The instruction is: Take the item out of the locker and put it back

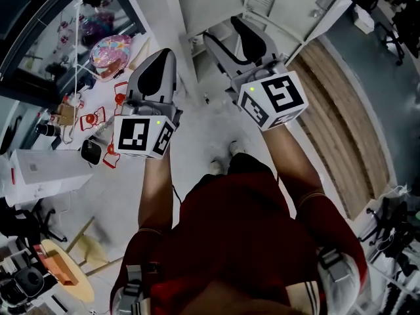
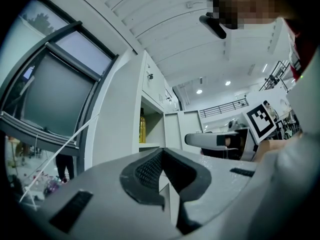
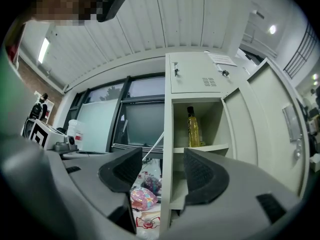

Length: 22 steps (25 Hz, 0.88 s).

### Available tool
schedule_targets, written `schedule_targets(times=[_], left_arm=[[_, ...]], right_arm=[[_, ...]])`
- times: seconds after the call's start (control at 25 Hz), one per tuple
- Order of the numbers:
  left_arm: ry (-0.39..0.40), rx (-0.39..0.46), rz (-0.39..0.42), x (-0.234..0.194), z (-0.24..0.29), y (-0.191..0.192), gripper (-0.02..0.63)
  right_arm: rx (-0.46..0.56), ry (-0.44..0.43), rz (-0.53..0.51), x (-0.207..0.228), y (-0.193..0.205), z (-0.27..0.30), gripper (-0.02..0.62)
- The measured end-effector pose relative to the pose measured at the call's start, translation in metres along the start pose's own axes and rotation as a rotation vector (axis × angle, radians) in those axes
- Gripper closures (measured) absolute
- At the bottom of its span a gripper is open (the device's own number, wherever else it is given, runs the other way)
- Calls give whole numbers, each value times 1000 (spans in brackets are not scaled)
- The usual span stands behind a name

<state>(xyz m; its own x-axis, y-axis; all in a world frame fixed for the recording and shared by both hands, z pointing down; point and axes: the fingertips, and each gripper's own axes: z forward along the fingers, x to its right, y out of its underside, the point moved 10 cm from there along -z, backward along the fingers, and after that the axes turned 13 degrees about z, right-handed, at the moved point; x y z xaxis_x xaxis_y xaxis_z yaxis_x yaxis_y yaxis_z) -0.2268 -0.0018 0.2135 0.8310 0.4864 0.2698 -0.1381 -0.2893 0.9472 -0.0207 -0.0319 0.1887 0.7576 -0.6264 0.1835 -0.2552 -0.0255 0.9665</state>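
Locker (image 3: 169,134): white, top compartment shut, compartment below open, door (image 3: 280,126) swung out to right.
Right gripper (image 3: 162,166): jaws spread wide, nothing between them, locker's left wall seen through gap.
Left gripper (image 2: 162,156): pads pressed together, empty.
Yellow bottle (image 3: 193,127): upright on open compartment's shelf, left of centre, long axis vertical, dark cap up.
Both gripper views show bottle. Head view shows only grippers from above, bottle hidden.

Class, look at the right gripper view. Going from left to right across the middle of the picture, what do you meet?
Marker cube → dark window → yellow bottle on the locker shelf → open locker door.
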Motion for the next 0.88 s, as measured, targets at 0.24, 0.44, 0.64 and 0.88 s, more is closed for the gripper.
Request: schedule_targets(times=[0.24,0.44,0.64,0.88], left_arm=[[-48,-16,10,-6,25,0,600],[-100,-33,24,-9,49,0,600],[-153,-39,38,-7,72,-2,600],[-219,-72,47,-1,98,-3,600]], right_arm=[[6,-8,-4,30,-12,27,362],[-1,-40,2,58,-19,52,359],[-9,-71,2,85,-27,73,354],[-18,-120,4,115,-38,97,347]])
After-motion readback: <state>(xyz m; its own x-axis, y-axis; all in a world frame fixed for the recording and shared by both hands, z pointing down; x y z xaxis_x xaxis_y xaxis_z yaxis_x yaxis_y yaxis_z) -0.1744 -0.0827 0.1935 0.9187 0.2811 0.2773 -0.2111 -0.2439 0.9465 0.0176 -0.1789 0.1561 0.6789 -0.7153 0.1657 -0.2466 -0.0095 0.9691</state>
